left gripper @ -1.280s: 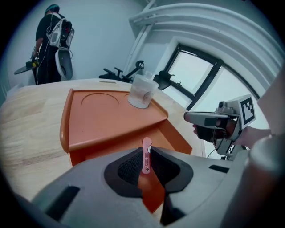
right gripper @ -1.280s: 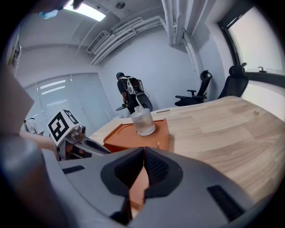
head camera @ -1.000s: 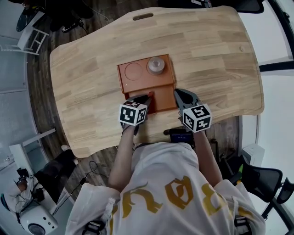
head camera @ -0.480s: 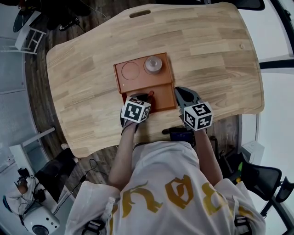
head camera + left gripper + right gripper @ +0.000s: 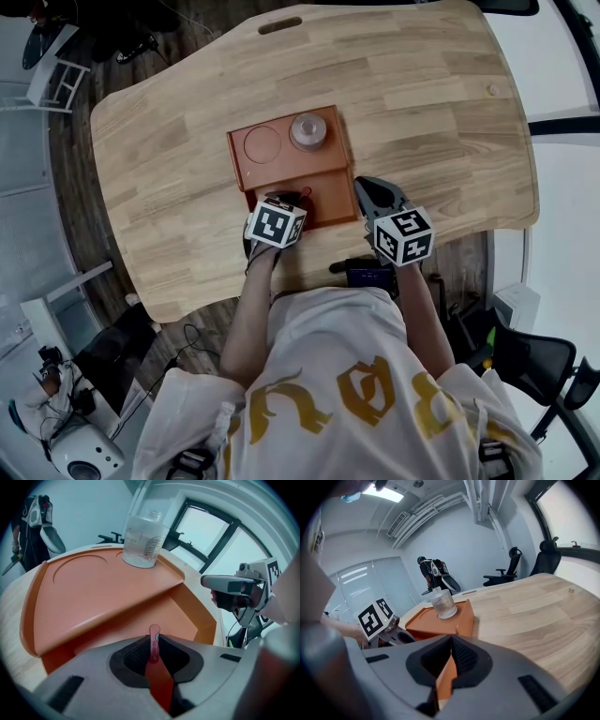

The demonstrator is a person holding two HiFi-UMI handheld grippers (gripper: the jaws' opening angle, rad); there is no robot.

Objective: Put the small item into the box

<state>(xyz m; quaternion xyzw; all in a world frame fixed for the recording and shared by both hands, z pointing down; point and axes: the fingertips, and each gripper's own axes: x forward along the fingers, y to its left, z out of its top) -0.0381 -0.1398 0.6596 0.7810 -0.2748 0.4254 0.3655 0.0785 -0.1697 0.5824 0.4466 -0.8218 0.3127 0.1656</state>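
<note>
- Head view: a wooden table (image 5: pixel 441 122) is seen from above, with an orange box (image 5: pixel 281 171) near its front edge. A clear jar (image 5: pixel 308 131) is set on the box's raised shelf.
- Left gripper view: the left gripper (image 5: pixel 287 199) is closed tight on a small red item (image 5: pixel 154 641) — a flat strip — held at the box's lower open compartment. Whether it touches the floor there cannot be told.
- Right gripper view: the right gripper (image 5: pixel 451 642) is pinched together on the box's right wall — an orange edge is seen between the jaws.
</note>
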